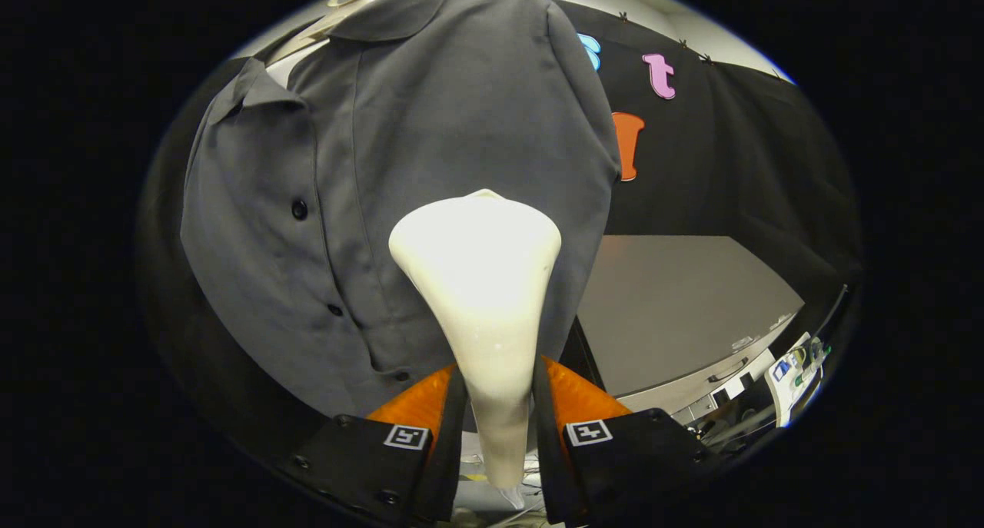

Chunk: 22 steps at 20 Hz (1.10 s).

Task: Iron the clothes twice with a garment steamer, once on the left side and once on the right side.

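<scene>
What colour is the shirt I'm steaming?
Plain dark grey shirt with dark buttons, in the gripper view; the gripper is shut on the cream steamer.

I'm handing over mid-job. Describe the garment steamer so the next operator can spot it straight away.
Start from the grey button-front shirt hanging on a hanger before the black booth wall. In front of its lower half stands the garment steamer, its narrow handle clamped between the fingers of the gripper. It is the one glossy cream thing there, flaring into a wide head against the fabric.

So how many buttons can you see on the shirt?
3, down the grey shirt placket left of the steamer held in the gripper: upper, middle, lowest. Folds may hide more.
</scene>
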Each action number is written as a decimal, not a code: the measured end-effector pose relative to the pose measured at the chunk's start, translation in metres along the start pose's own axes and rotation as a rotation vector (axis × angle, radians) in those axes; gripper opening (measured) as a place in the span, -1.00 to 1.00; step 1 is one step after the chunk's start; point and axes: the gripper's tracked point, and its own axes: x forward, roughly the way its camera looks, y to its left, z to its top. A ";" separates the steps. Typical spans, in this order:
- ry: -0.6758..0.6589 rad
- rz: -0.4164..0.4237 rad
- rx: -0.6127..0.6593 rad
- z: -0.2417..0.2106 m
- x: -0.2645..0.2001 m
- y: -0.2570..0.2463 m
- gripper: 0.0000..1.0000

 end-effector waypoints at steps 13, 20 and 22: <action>0.173 0.002 -0.012 -0.095 0.035 0.009 0.02; 0.246 -0.004 -0.013 -0.142 0.052 0.003 0.02; 0.263 0.001 -0.012 -0.155 0.053 0.003 0.02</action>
